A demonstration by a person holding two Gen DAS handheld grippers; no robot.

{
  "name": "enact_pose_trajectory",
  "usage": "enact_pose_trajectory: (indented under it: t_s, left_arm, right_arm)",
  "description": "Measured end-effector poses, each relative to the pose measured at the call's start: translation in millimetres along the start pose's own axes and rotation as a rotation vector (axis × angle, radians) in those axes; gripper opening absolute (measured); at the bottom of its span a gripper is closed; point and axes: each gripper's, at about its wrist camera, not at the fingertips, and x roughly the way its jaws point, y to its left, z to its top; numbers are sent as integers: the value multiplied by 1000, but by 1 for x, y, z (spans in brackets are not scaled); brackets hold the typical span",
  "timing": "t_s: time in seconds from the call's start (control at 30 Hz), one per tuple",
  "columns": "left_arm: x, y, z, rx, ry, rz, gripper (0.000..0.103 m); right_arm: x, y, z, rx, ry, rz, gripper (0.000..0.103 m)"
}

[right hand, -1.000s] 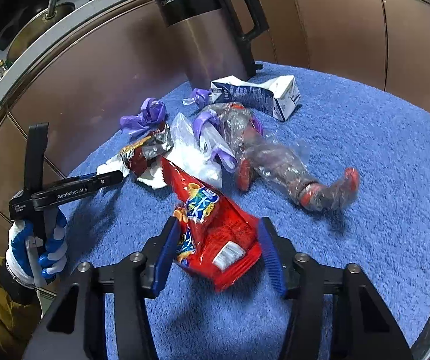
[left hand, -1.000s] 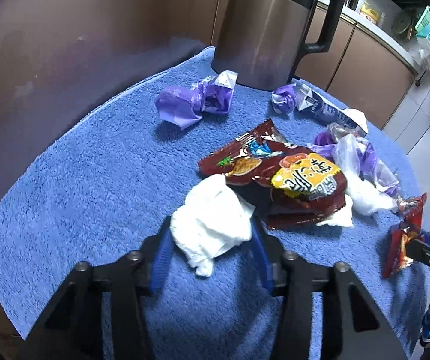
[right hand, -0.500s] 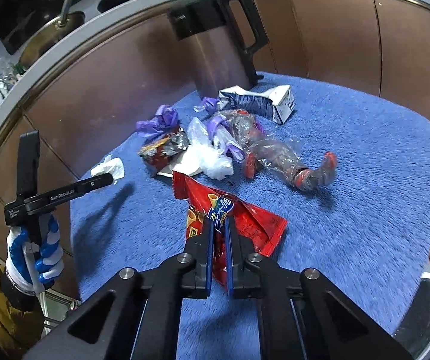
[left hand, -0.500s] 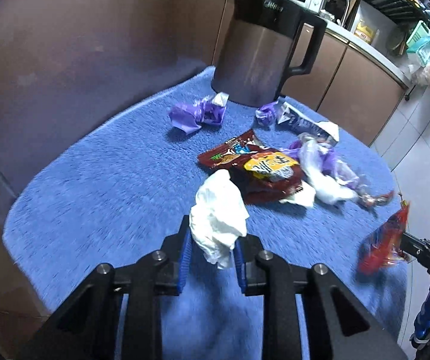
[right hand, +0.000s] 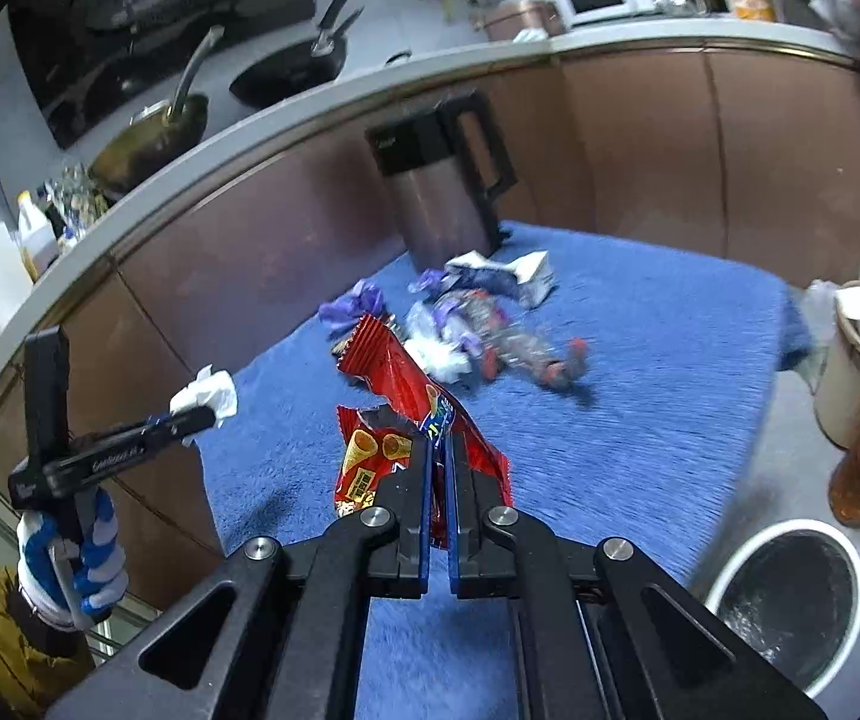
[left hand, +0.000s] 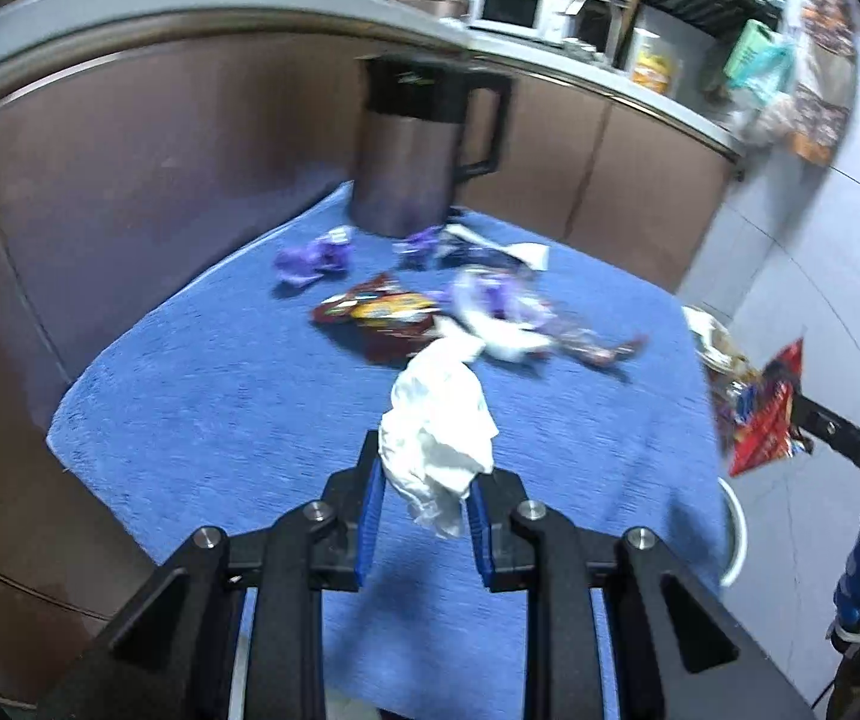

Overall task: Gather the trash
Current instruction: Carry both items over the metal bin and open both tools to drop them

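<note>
Tissue, white and crumpled (left hand: 439, 426), sits pinched between the blue-padded fingers of the left gripper (left hand: 424, 498), its bulk bulging above the fingertips and a tail hanging below them, all of it lifted clear of the blue terry towel (left hand: 220, 396) that covers the table. The right gripper (right hand: 439, 480) is clenched on a red crinkled snack bag (right hand: 412, 414), which stands up from the nearly closed fingers, also raised off the towel. Toward the far edge of the towel lies the remaining litter: a dark red snack wrapper with a yellow label (left hand: 385, 315), a purple crumpled wrapper (left hand: 310, 258), a flattened blue-and-white carton (right hand: 502, 273) and a crushed clear plastic bottle with red ends (right hand: 526, 348), clustered just in front of a steel jug with a black handle (left hand: 424, 144). Beyond the towel's right edge, low in the right wrist view, stands a white round bin with a dark liner (right hand: 790, 594).
</note>
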Motion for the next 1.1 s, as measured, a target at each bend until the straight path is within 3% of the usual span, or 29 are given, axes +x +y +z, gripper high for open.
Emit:
enact_pose_trajectory:
  t_s: [0.23, 0.47, 0.6, 0.77, 0.93, 1.1]
  left_arm:
    - [-13, -108, -2, 143, -10, -156, 24]
    - [20, -233, -7, 288, 61, -313, 24]
    - [56, -300, -21, 364, 138, -352, 24]
    - [110, -362, -39, 449, 235, -342, 26]
    - [153, -400, -52, 490, 304, -324, 26]
    - [183, -413, -61, 481, 375, -338, 40]
  right_arm:
    - [-77, -44, -18, 87, -96, -114, 4]
    - [-130, -123, -60, 225, -131, -312, 4]
    - [-133, -170, -82, 306, -108, -387, 4]
    - [-117, -228, -106, 381, -45, -441, 4]
    - [-89, -270, -117, 421, 15, -463, 5]
    - [-60, -299, -131, 455, 76, -472, 9]
